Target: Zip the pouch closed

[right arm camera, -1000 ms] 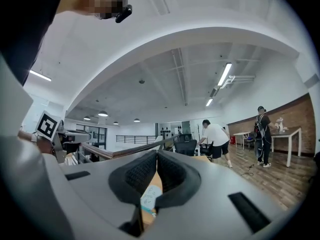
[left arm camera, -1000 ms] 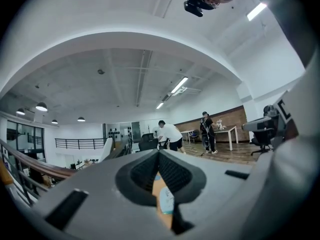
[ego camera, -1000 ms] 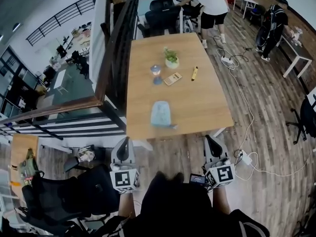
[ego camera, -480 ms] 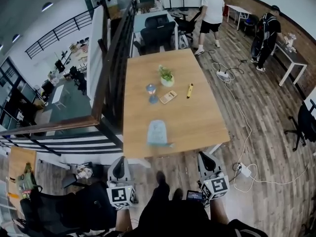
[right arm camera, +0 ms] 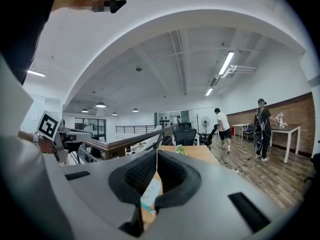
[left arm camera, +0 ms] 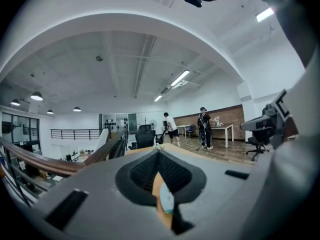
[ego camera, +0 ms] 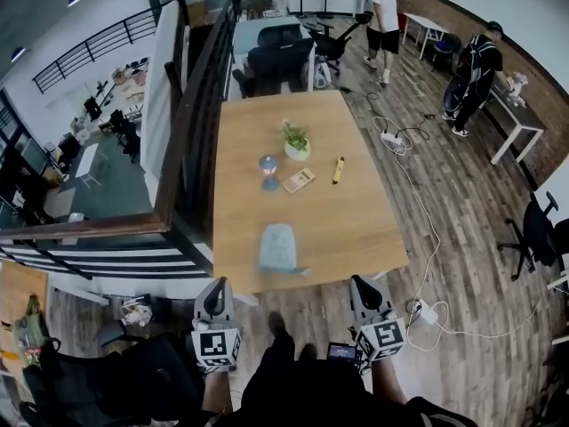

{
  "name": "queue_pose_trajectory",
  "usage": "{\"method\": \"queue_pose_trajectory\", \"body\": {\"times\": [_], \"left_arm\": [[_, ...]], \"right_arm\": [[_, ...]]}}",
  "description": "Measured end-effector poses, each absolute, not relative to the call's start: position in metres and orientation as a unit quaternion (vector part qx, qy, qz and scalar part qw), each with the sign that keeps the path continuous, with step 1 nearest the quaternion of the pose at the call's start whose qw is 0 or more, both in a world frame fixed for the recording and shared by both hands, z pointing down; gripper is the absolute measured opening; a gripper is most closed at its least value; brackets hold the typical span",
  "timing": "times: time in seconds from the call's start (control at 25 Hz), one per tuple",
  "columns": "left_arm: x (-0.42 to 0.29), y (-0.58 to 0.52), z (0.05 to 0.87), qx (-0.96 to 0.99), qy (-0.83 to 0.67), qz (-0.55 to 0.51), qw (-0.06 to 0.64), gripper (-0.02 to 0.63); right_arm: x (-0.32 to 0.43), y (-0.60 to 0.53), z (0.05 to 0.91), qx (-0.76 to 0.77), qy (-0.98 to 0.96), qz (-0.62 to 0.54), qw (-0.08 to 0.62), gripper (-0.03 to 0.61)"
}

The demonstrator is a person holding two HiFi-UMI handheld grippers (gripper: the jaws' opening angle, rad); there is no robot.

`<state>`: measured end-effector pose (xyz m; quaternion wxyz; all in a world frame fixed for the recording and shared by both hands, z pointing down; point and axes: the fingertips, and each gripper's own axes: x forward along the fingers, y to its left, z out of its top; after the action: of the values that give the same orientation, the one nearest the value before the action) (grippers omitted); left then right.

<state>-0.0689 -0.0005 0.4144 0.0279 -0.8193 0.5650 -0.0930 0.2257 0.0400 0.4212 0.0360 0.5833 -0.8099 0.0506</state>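
One pouch (ego camera: 277,247) — pale blue, soft, oblong, darker teal bit at near right corner. Lying flat on wooden table (ego camera: 364,225), close to near edge, ahead of both grippers, apart from them. Long axis along table length, pointing away from person.

Left gripper (ego camera: 216,286): jaws together, nothing held. Right gripper (ego camera: 360,284): likewise closed, empty.

Farther up table — one potted plant (ego camera: 296,140), one yellow marker (ego camera: 338,169), one tan card-like item (ego camera: 299,181), one small blue object (ego camera: 268,162).

Two people standing in background: white top (ego camera: 383,12), dark clothes (ego camera: 471,69).
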Motion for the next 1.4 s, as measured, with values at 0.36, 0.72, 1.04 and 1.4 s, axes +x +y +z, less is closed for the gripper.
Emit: {"method": "queue_pose_trajectory", "body": {"times": [0.36,0.72,1.04,1.4], "left_arm": [[-0.075,-0.064,0.452,-0.841,0.526,-0.122,-0.043,-0.002],[-0.061,-0.112,0.513,-0.87,0.476,-0.105,-0.078,-0.002],[-0.05,-0.146,0.52,-0.876,0.459,-0.116,-0.09,-0.002],[-0.029,-0.157,0.512,-0.875,0.464,-0.113,-0.078,-0.002]], "right_arm": [[0.198,-0.034,0.428,0.576,-0.811,0.06,0.086,0.017],[0.166,-0.104,0.458,0.566,-0.812,0.071,0.122,0.018],[0.174,-0.127,0.487,0.563,-0.808,0.098,0.141,0.018],[0.159,-0.128,0.544,0.451,-0.853,0.1,0.242,0.021]]}}
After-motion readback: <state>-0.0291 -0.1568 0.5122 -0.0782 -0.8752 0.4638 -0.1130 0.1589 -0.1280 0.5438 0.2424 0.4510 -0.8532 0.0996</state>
